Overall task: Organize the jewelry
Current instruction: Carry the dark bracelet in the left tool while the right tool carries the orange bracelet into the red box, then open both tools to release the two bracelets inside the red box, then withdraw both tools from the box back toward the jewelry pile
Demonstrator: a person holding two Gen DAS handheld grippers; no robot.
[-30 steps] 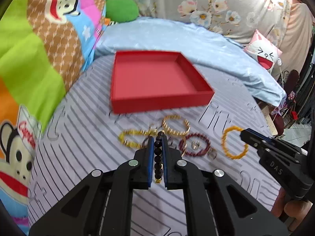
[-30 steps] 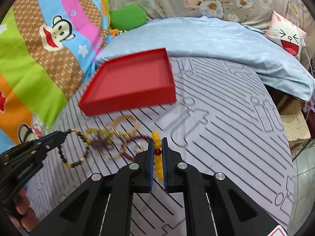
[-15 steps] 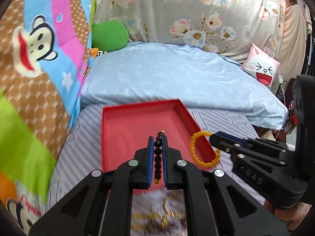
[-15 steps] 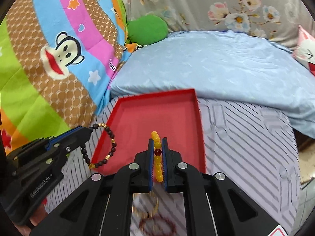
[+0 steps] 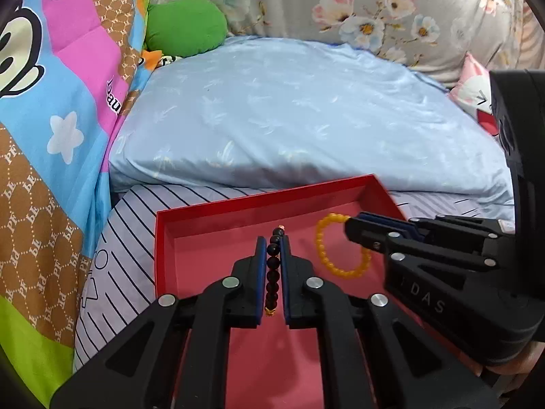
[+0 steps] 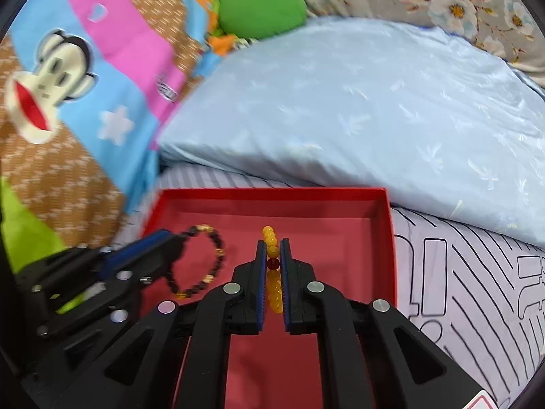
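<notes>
A shallow red tray [image 5: 259,201] [image 6: 272,194] lies on the striped sheet, just before a blue pillow. Both grippers hang over its floor. My left gripper [image 5: 273,242] is shut on a dark bead bracelet [image 5: 273,269], seen edge-on between the pads. From the right wrist view the same bracelet [image 6: 218,259] dangles as a loop from the left gripper [image 6: 167,238]. My right gripper [image 6: 273,243] is shut on a yellow bead bracelet [image 6: 272,286] with one red bead. That yellow bracelet [image 5: 323,255] hangs as a ring from the right gripper [image 5: 354,226] in the left wrist view.
A pale blue pillow [image 5: 289,119] lies right behind the tray. A bright cartoon-monkey quilt [image 5: 51,136] rises on the left, with a green cushion [image 5: 184,27] at the back. A pink cartoon pillow [image 5: 477,95] sits far right. Striped sheet [image 6: 477,289] spreads right of the tray.
Both grippers have travelled forward from the jewelry pile on the sheet to above the red tray, each carrying its bracelet. The remaining jewelry has dropped out of view.
</notes>
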